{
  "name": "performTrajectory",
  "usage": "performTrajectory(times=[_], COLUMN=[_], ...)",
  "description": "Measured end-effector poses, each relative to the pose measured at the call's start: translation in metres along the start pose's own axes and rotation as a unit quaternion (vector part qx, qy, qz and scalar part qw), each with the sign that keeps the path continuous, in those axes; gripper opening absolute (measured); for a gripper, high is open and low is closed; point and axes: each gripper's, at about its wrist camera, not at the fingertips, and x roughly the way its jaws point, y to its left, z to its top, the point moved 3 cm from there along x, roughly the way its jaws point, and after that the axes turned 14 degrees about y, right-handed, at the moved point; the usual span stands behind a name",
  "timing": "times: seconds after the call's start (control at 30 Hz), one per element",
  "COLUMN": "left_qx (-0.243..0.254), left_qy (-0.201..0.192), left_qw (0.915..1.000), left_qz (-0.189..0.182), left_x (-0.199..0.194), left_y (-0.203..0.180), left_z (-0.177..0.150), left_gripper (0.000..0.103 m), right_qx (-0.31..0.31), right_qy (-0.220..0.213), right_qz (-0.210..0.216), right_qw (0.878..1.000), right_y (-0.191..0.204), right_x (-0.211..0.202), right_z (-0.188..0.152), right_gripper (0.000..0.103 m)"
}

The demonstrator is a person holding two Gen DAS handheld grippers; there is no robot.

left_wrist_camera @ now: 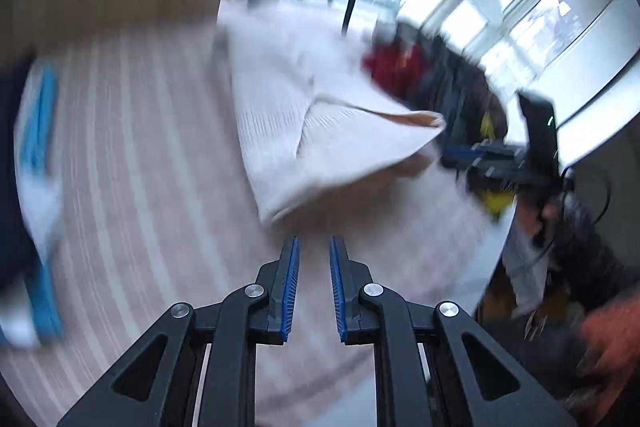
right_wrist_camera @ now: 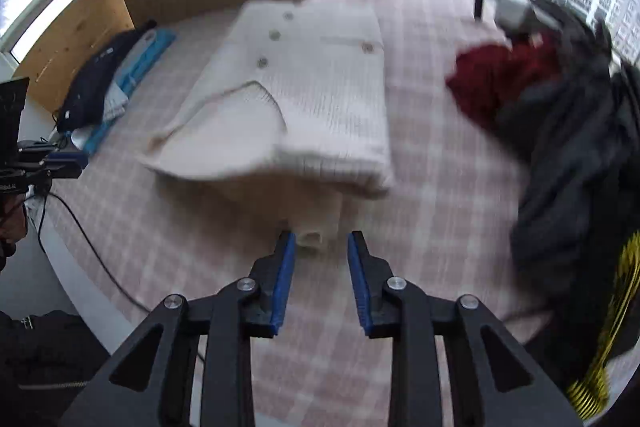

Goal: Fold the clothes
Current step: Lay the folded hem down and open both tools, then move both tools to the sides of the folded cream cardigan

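The cardigan [right_wrist_camera: 296,95] is laid on the checked bed [right_wrist_camera: 432,195], folded into a block whose long axis runs near to far. It is seen just beyond both grippers, left [left_wrist_camera: 313,247] and right [right_wrist_camera: 321,243], each with fingers apart and nothing held. The near edge is closest to the right gripper; other clothes [right_wrist_camera: 560,131] are heaped far right.

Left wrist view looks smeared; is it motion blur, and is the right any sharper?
Left wrist view: the cream cardigan and striped cover streak with motion blur, windows blown out, only the left tongs crisp. Right wrist view: milder blur, buttons readable, right tongs sharp.
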Motion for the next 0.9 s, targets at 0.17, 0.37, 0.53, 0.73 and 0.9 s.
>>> performTrajectory(times=[0.17, 0.37, 0.53, 0.73, 0.9], left_qx=[-0.022, -0.033, -0.050, -0.074, -0.073], left_qy=[0.032, -0.002, 0.007, 0.015, 0.025], left_qw=[0.9991, 0.9972, 0.9969, 0.9954, 0.9953], left_qz=[0.013, 0.067, 0.061, 0.059, 0.059], left_x=[0.030, 0.035, 0.050, 0.069, 0.090], left_y=[-0.001, 0.017, 0.019, 0.020, 0.013], left_z=[-0.044, 0.009, 0.016, 0.023, 0.037], left_gripper=[0.014, 0.017, 0.021, 0.023, 0.023], right_qx=[0.043, 0.110, 0.107, 0.135, 0.130], right_qy=[-0.018, -0.037, -0.035, -0.038, -0.026], right_qz=[0.040, 0.114, 0.182, 0.132, 0.137], right_qw=[0.998, 0.987, 0.977, 0.981, 0.982], right_y=[-0.018, -0.027, -0.001, -0.022, -0.020], right_x=[-0.025, -0.019, -0.010, 0.004, 0.029], right_z=[-0.028, 0.017, 0.038, 0.052, 0.064], right_gripper=[0.034, 0.035, 0.034, 0.024, 0.024])
